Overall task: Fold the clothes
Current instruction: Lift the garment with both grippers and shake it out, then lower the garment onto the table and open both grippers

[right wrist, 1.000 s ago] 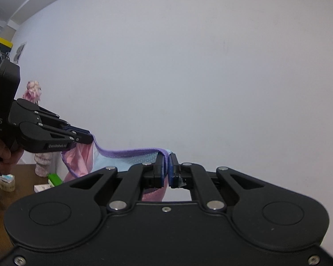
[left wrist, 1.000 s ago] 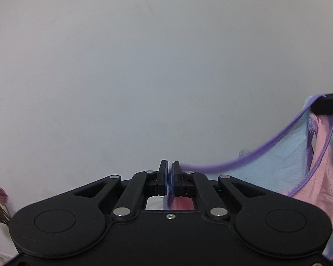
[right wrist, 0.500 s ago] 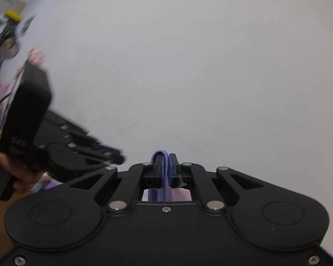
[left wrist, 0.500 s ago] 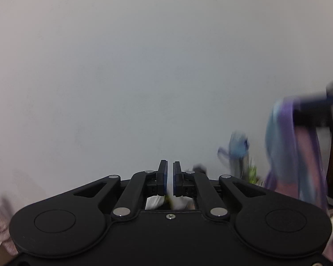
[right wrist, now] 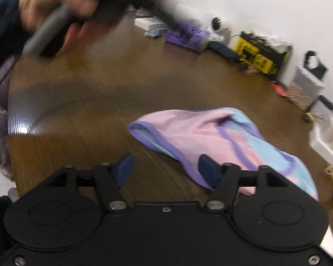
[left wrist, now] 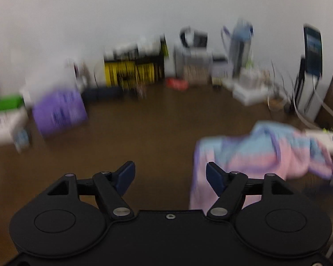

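A pink and light-blue garment with purple trim (right wrist: 211,137) lies crumpled on the brown wooden table (right wrist: 100,102). In the left wrist view the same garment (left wrist: 266,153) is blurred at the right. My left gripper (left wrist: 170,175) points down at bare wood, its jaws opening, with nothing between them; the cloth lies just right of its right finger. My right gripper (right wrist: 165,169) has its jaws opening too, with bare table between the pads; the garment's near edge runs behind its right fingertip (right wrist: 205,168). A hand (right wrist: 55,2) with the other gripper's body blurs across the upper left.
Clutter lines the table's far edge by the white wall: a purple pack (left wrist: 60,110), a yellow and black box (left wrist: 133,71), white boxes (left wrist: 246,90), a standing phone (left wrist: 313,51). A white tray (right wrist: 328,139) sits at the right. The table's left edge (right wrist: 10,133) drops off.
Both grippers held the garment up against the wall, then swung down toward the table. Both have let go and spread their jaws; the garment now lies on the table.
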### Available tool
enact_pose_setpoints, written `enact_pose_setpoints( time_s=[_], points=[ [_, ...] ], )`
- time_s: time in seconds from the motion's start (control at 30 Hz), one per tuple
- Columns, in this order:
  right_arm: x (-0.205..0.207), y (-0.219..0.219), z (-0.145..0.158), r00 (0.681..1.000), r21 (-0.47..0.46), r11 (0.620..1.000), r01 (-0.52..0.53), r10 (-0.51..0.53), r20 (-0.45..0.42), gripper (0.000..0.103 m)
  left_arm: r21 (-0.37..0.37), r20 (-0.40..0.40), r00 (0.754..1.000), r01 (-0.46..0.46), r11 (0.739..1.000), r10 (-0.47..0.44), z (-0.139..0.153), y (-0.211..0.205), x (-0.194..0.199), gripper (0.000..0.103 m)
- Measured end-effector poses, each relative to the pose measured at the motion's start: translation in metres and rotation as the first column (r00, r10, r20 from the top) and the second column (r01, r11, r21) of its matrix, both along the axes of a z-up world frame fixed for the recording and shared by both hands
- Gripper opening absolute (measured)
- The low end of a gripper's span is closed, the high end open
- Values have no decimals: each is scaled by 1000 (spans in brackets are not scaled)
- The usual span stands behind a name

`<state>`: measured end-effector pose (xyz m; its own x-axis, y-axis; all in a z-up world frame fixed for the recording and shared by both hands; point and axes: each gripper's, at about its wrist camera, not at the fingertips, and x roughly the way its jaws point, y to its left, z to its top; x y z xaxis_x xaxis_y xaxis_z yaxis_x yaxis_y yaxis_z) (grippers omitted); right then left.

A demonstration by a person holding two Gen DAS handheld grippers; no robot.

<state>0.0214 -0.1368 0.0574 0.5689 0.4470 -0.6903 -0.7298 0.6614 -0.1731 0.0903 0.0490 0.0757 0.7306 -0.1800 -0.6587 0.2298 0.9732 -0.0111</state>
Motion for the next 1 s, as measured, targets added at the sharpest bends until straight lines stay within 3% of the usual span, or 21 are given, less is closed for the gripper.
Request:
enact_pose_setpoints(
  time_s=[0.1, 0.27, 0.37, 0.47, 0.6, 0.7, 0.83, 1.0],
  points=[
    [15, -14, 11, 997, 19, 999, 49, -50, 53, 73, 0, -20, 1000, 14, 1000, -14, -15, 9, -30, 70],
    [28, -2, -2, 994, -54, 994, -96, 98, 47, 71, 7, -23, 997, 72, 997, -72, -33, 4, -59, 70],
    [27, 20, -33, 985, -141, 980, -141, 153, 76, 67, 35, -7, 995, 101, 994, -101, -39, -1, -66, 70],
    [23, 25, -41, 991, -126, 985, -122, 128, 40, 45, 82, 3, 989, 149, 985, -150, -44, -9, -68, 70],
    [28, 15, -42, 996, -94, 992, -83, 84, 13, 35, 102, 35, 978, 200, 974, -205, -46, -16, -66, 70],
    [34, 13, -41, 997, -69, 995, -71, 70, -17, 4, 140, 43, 973, 218, 966, -225, -48, -24, -61, 70],
    [29, 3, -15, 999, 7, 999, -39, 39, 28, 4, 205, 76, 967, 223, 953, -242, -49, -34, -58, 70],
    [12, -7, 18, 994, 71, 997, -38, 30, 102, 4, 279, 129, 970, 164, 946, -206, -50, -56, -53, 70]
  ],
)
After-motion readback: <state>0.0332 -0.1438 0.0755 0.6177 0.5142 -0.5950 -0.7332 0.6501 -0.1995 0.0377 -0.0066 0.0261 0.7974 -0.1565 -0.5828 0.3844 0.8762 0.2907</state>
